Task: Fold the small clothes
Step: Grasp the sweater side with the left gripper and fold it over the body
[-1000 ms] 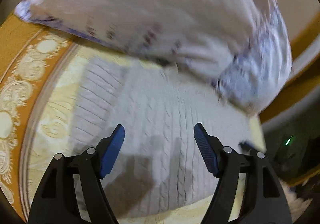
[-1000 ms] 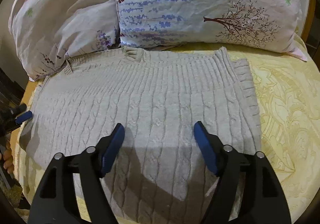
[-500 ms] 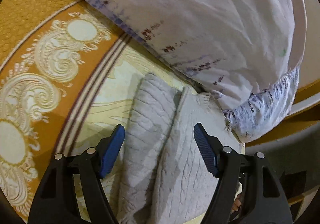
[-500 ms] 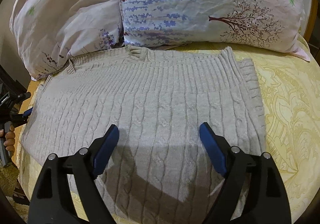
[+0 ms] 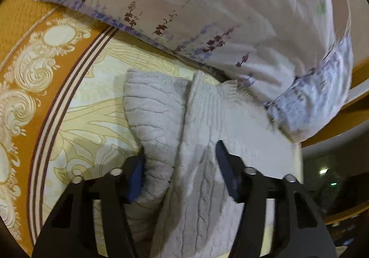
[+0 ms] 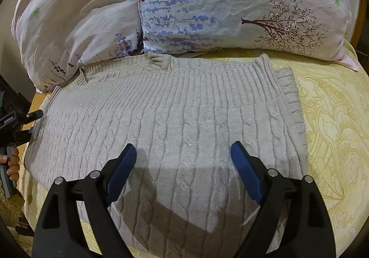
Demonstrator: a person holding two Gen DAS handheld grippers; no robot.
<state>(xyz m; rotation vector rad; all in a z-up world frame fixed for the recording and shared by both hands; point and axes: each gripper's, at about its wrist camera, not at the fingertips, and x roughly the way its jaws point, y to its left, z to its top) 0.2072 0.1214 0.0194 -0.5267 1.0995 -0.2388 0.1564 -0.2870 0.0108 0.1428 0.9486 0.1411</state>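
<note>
A beige cable-knit sweater (image 6: 175, 119) lies flat on the yellow patterned bedspread (image 6: 334, 131), its ribbed edge towards the pillows. My right gripper (image 6: 183, 161) is open, just above the sweater's near middle. In the left wrist view the sweater's end (image 5: 207, 142) shows with a folded sleeve or side flap (image 5: 152, 119). My left gripper (image 5: 180, 161) is open, its jaws straddling this bunched knit; the left pad touches the flap. The left gripper also shows at the sweater's left end in the right wrist view (image 6: 34, 119).
Two floral pillows (image 6: 230, 4) (image 6: 76, 20) lie against the sweater's far edge. The left pillow (image 5: 207, 4) overhangs the knit. An orange ornamented border (image 5: 30, 69) runs along the bedspread. A hand (image 6: 12, 161) holds the left gripper at the bed's left side.
My left gripper has swung from the flat sweater to its end and moved in onto the folded flap, its jaws a little narrower. My right gripper has opened wider and barely shifted.
</note>
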